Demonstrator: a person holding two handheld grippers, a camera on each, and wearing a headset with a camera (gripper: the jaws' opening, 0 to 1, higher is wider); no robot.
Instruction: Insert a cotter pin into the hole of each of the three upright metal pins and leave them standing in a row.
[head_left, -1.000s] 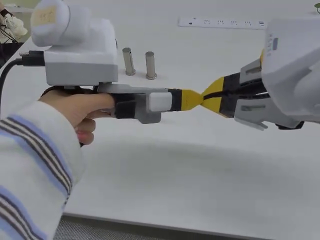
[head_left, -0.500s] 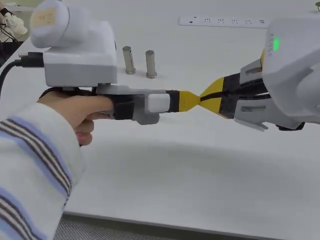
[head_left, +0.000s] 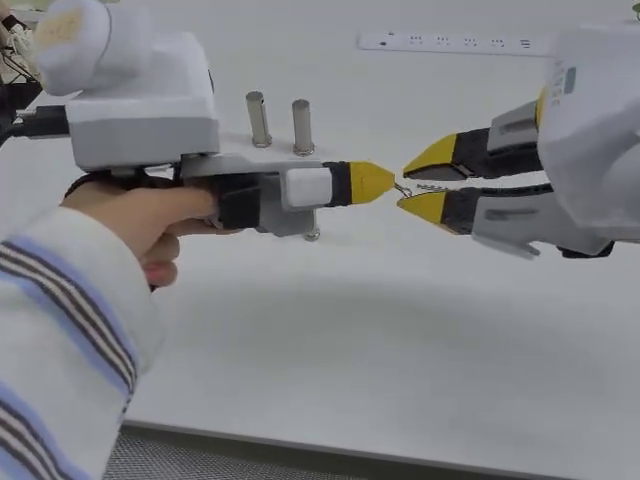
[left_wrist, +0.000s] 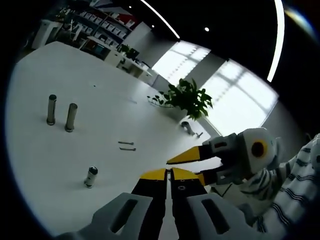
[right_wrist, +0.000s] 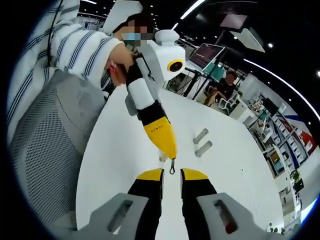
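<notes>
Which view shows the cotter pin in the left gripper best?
Right gripper view: the cotter pin juts clear of the left gripper, its loop outlined against the table. Head view gives a thin wire at the tip; left gripper view, the shut fingers covering it.

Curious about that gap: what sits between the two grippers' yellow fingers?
A small cotter pin, pinched in the shut left gripper and poking toward the open right gripper. It shows in the head view and, more clearly, in the right gripper view.
</notes>
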